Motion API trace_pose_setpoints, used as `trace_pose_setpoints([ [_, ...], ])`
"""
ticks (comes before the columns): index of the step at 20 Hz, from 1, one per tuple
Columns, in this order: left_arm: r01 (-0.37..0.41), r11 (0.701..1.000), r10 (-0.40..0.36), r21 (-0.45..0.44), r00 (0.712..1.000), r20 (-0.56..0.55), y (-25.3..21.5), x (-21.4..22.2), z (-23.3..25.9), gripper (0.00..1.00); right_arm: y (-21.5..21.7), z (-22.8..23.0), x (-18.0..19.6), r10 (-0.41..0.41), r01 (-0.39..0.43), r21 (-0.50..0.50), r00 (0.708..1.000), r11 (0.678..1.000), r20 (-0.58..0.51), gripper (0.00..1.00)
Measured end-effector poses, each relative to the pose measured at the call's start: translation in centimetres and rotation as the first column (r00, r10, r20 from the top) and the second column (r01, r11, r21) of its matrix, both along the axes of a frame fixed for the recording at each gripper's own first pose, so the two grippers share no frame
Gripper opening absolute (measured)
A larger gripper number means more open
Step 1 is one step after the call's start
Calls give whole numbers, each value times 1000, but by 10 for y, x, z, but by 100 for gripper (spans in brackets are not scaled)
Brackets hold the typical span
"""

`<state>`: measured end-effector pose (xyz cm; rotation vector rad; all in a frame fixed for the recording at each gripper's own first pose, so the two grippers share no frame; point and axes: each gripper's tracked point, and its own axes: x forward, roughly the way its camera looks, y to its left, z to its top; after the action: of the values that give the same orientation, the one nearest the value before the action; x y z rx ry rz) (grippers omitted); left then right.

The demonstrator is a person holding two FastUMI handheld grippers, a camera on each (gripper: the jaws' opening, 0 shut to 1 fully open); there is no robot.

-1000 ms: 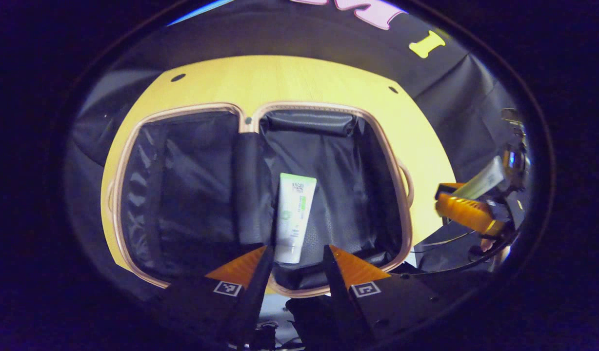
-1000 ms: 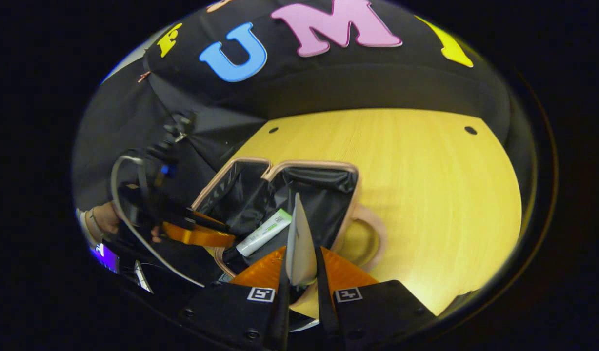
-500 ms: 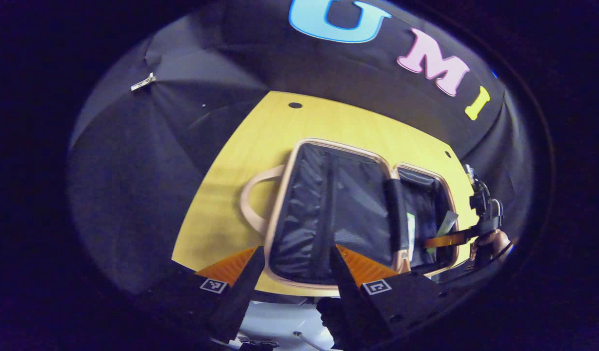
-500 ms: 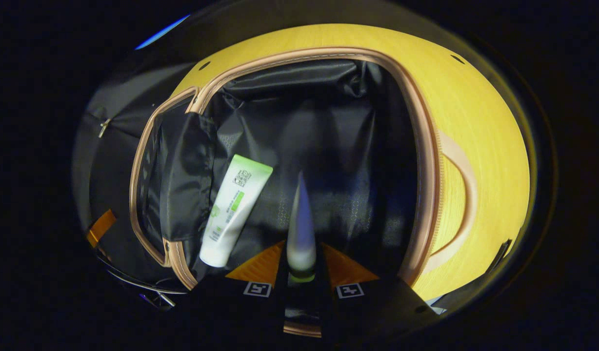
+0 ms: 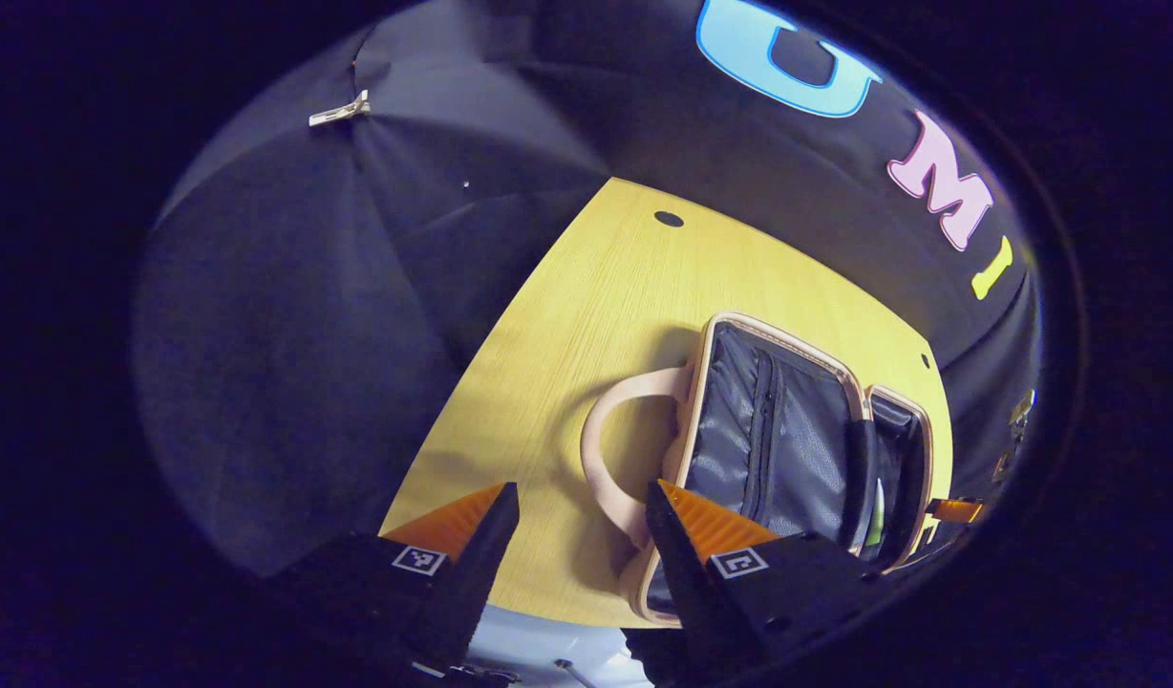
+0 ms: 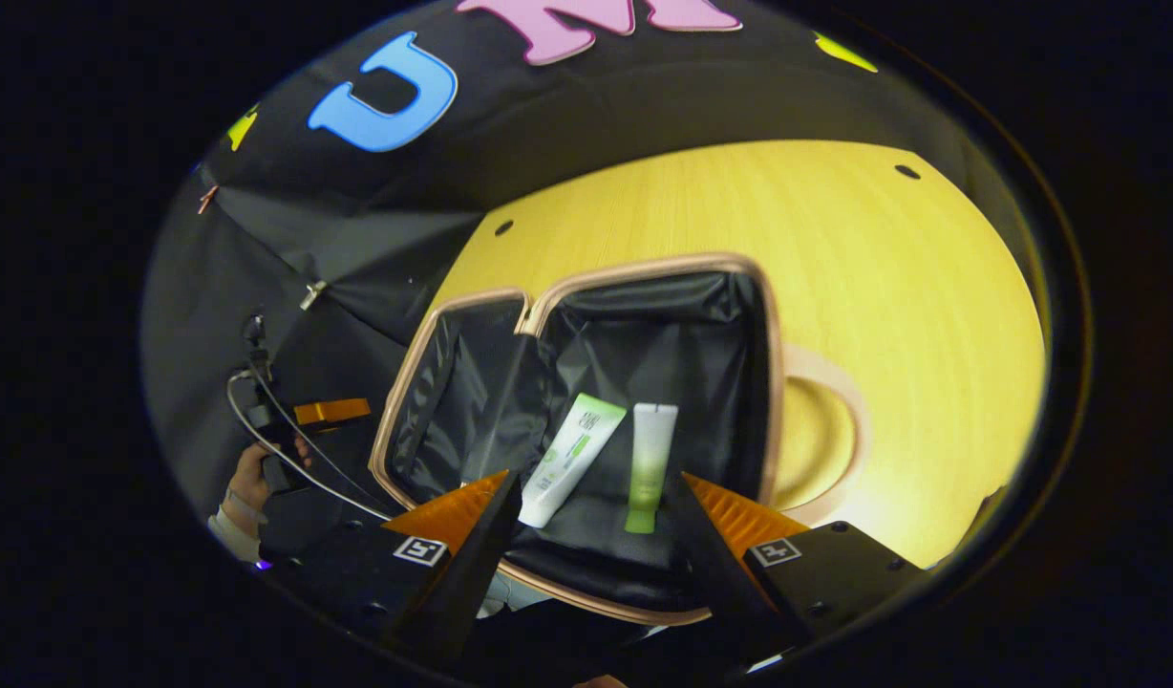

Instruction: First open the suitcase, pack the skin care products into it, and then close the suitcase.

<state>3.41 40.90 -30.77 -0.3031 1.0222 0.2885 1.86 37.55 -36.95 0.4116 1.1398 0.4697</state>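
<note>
The suitcase (image 6: 771, 382) lies open flat on the yellow table, both halves lined in black. Two tubes rest side by side in its right half: a white tube with green print (image 6: 571, 459) and a pale tube fading to green (image 6: 648, 466). My right gripper (image 6: 591, 480) hovers open just above and in front of them, with nothing between its fingers. My left gripper (image 5: 579, 492) is open over the table at the suitcase's left side, close to the beige handle (image 5: 613, 457) of the left half (image 5: 787, 444). A hand holds the left gripper (image 6: 330, 412) farther off in the right gripper view.
The yellow table (image 5: 586, 315) stretches left of and behind the suitcase, with small dark holes near its far edge. A second beige handle (image 6: 840, 430) sticks out from the right half. Black cloth walls surround the table. A cable (image 6: 290, 440) hangs by the left hand.
My right gripper opened, left the pale green tube in the right half and drew back. My left gripper swung left, from above the suitcase to beside its left handle.
</note>
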Motion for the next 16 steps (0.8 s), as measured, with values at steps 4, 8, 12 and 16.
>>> trace_pose_setpoints([
  [4,14,997,-21,-77,997,-81,5,25,-39,85,-77,47,12,-197,195,33,979,980,52,98],
  [8,-46,990,22,-135,985,-171,1,26,-72,39,-201,67,-18,-382,393,-71,915,917,128,97],
  [12,-66,988,49,-138,991,-124,2,34,-67,15,-305,58,-64,-544,564,-184,826,805,152,97],
  [16,9,993,-13,-119,1000,-26,-15,34,-13,7,-341,71,-59,-563,595,-159,801,788,204,97],
])
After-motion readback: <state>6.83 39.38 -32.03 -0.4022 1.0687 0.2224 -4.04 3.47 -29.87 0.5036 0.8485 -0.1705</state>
